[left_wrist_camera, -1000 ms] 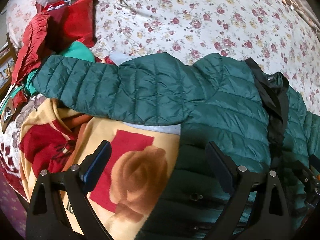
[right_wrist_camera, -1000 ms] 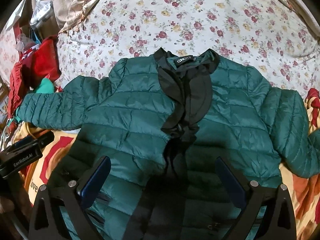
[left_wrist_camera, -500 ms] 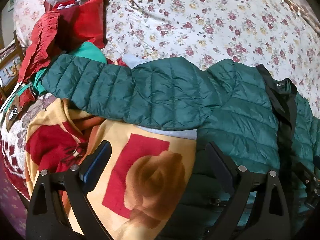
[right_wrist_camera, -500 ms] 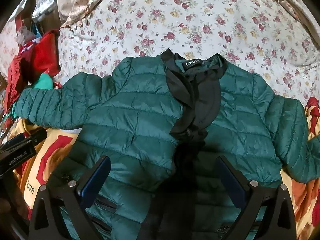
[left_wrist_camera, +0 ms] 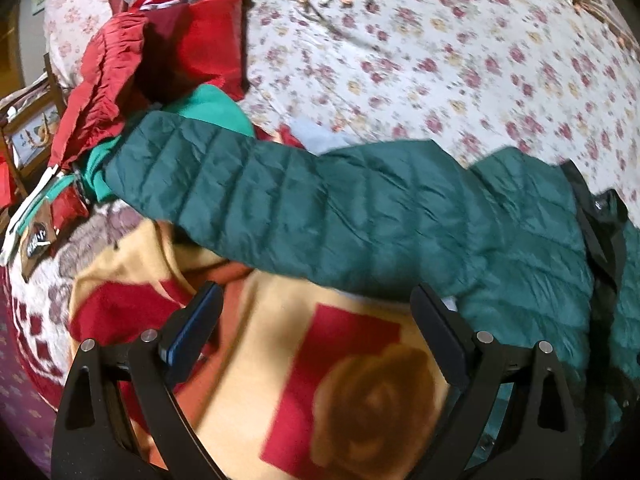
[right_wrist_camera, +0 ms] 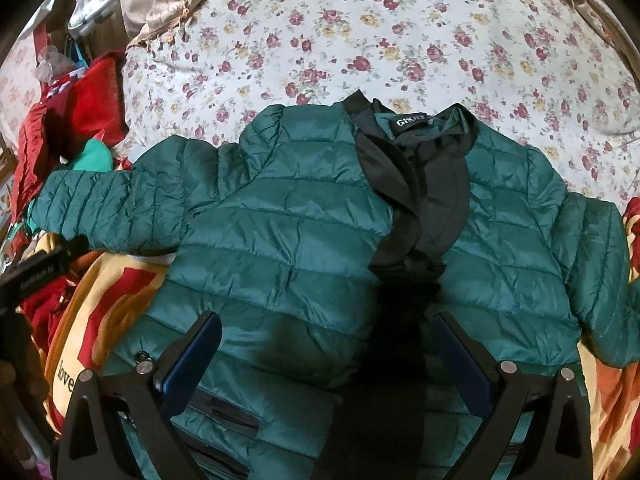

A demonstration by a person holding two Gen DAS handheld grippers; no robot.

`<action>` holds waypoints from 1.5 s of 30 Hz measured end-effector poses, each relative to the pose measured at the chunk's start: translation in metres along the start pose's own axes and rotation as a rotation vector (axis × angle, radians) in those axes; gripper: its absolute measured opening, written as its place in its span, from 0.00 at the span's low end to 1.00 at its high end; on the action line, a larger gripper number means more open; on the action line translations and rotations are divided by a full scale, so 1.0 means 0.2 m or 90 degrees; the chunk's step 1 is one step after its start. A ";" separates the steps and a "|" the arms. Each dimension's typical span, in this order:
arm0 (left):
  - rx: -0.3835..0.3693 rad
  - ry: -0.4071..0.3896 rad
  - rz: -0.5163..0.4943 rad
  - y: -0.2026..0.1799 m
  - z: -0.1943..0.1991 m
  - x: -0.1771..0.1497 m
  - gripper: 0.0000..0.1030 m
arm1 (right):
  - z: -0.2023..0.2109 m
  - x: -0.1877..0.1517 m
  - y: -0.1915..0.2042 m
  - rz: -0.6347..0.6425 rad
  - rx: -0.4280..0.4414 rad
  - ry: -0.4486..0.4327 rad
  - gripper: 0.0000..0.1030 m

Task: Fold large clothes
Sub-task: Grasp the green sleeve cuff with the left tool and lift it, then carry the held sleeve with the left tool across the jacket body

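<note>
Leftward drifts the left gripper (left_wrist_camera: 316, 320) off the green jacket (right_wrist_camera: 288, 248) — both it and right gripper (right_wrist_camera: 328, 344) gape, empty

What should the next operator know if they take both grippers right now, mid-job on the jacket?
Left gripper: open, empty, over the yellow-and-red blanket just below the jacket's outstretched sleeve.
Right gripper: open, empty, over the jacket's lower front.
Green puffer jacket: spread flat, front up, collar toward the floral bedsheet, both sleeves out sideways.
Done: jacket laid out.
Left: every fold; likely sleeves in first, then the body.
Red clothes are piled beyond the sleeve's cuff.
</note>
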State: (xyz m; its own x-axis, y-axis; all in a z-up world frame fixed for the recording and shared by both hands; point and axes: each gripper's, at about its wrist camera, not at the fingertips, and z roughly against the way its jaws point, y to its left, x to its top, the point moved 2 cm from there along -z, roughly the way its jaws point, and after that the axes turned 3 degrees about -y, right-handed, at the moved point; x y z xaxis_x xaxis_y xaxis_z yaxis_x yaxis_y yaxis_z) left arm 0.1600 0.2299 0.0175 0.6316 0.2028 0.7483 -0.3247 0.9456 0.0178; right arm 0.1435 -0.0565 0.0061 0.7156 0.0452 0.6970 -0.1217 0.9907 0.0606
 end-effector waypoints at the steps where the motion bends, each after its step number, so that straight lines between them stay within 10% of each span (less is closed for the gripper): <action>1: 0.007 -0.001 0.003 0.03 -0.02 0.02 0.92 | 0.00 0.00 0.00 0.000 0.001 0.000 1.00; 21: 0.135 -0.003 0.139 0.70 -0.31 0.27 0.92 | -0.04 -0.04 -0.04 -0.019 0.019 0.024 1.00; 36: 0.137 0.005 0.170 0.78 -0.55 0.31 0.83 | -0.09 -0.07 -0.05 -0.011 0.019 0.054 1.00; 42: 0.088 0.000 0.154 0.74 -0.59 0.33 0.22 | -0.09 -0.07 -0.06 -0.006 0.011 0.051 1.00; 45: 0.083 -0.012 0.143 0.69 -0.53 0.33 0.13 | -0.09 -0.08 -0.08 -0.011 0.011 0.053 1.00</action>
State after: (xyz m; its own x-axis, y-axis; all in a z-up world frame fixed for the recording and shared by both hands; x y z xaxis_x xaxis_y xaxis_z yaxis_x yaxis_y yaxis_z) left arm 0.2327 0.4005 -0.0006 0.5202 0.3982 0.7555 -0.5443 0.8363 -0.0660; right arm 0.1464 -0.0698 -0.0184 0.7723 0.0394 0.6340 -0.1199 0.9892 0.0846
